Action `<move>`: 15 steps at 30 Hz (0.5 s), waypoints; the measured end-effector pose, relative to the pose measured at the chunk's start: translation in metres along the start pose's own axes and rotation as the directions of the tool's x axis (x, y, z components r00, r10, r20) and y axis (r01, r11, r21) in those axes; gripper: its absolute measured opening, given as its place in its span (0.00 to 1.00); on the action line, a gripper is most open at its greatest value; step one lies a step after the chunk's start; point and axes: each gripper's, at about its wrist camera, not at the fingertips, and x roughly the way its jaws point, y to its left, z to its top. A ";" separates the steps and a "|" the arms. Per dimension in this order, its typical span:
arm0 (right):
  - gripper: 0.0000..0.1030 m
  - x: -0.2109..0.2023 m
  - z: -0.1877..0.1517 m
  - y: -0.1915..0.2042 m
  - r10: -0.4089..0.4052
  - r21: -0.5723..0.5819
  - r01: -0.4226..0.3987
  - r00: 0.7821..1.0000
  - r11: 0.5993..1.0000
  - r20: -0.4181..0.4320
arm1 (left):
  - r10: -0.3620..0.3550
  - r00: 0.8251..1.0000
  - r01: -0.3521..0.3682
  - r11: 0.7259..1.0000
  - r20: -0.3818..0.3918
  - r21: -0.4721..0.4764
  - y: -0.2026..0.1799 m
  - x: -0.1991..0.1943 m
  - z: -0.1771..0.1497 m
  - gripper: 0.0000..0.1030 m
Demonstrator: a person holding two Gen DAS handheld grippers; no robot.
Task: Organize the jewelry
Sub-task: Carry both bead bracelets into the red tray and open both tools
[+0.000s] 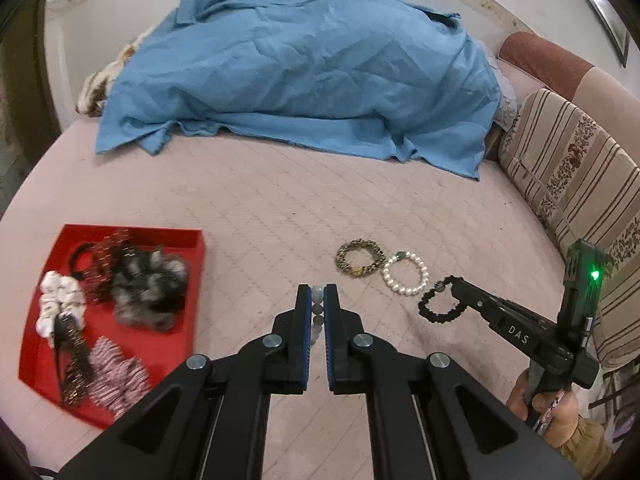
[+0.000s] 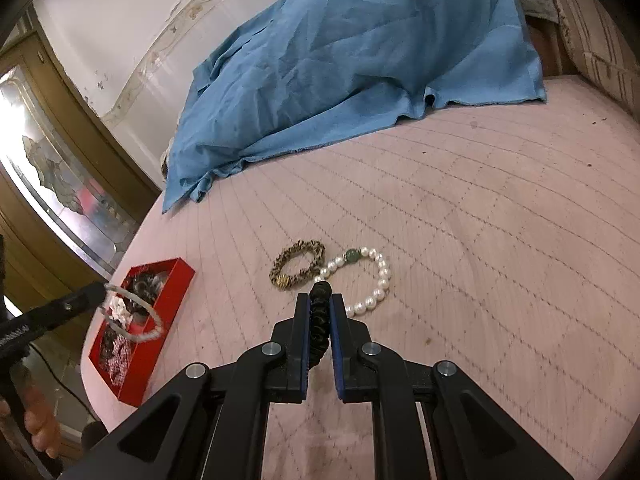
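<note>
We see the left gripper (image 1: 318, 296) clamped tight on a pale beaded bracelet (image 1: 317, 312), lifted over the pink quilted mattress (image 1: 280, 208). The right gripper (image 2: 320, 304) pinches a black scrunchie (image 2: 320, 320). Below lie a leopard-print scrunchie (image 2: 297, 265) and, touching it, a pearl bracelet (image 2: 368, 280). The red tray (image 1: 120, 344), holding scrunchies, sits left.

Pearl bracelet (image 2: 366, 280) (one green bead) touches leopard bracelet (image 2: 297, 269).
</note>
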 end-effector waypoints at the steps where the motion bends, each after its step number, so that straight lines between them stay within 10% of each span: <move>1: 0.10 -0.002 -0.003 0.001 -0.003 0.004 0.003 1.000 1.000 0.001 | -0.001 1.000 0.001 1.000 0.003 -0.006 0.002 -0.004 -0.002 0.05; 15: 0.10 -0.032 -0.050 0.054 0.034 -0.006 -0.034 0.998 0.999 -0.048 | 0.047 0.997 -0.038 0.988 0.060 -0.153 0.071 -0.065 -0.026 0.05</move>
